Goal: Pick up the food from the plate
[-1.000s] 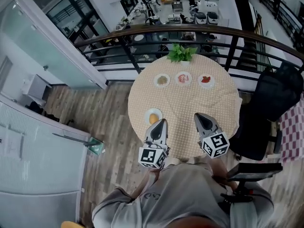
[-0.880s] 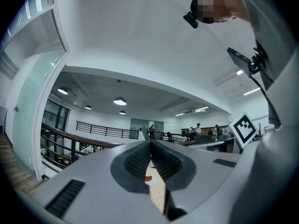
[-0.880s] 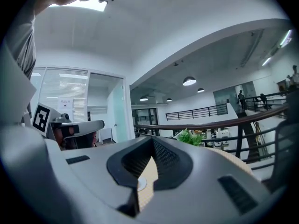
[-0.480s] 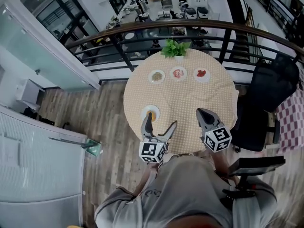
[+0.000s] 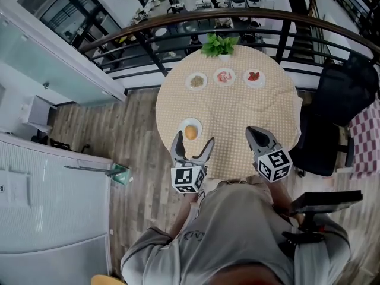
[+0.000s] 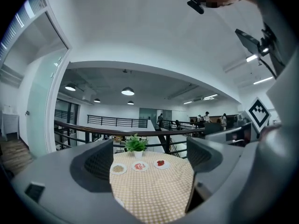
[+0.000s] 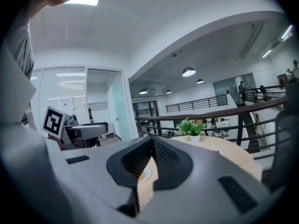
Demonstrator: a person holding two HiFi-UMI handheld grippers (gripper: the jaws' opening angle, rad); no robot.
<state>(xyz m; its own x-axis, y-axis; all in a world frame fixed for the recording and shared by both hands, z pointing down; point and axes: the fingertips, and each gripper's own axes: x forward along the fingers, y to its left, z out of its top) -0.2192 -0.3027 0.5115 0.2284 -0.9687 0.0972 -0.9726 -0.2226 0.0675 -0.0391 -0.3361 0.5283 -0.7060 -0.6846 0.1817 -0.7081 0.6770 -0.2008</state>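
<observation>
The left gripper, jaws just opened wide and empty, hovered near orange food on a plate. The right gripper was closed and empty. Closing off-centre could shove the plate.

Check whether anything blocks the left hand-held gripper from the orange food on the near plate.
Nothing visible does: the left hand-held gripper, its empty jaws just opened wide, directly faces the orange food on its plate.

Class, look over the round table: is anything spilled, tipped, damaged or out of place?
Nothing stands out: the near plate and three far plates sit flat, nothing spilled, the plant stands upright, the checked cloth lies smooth.
</observation>
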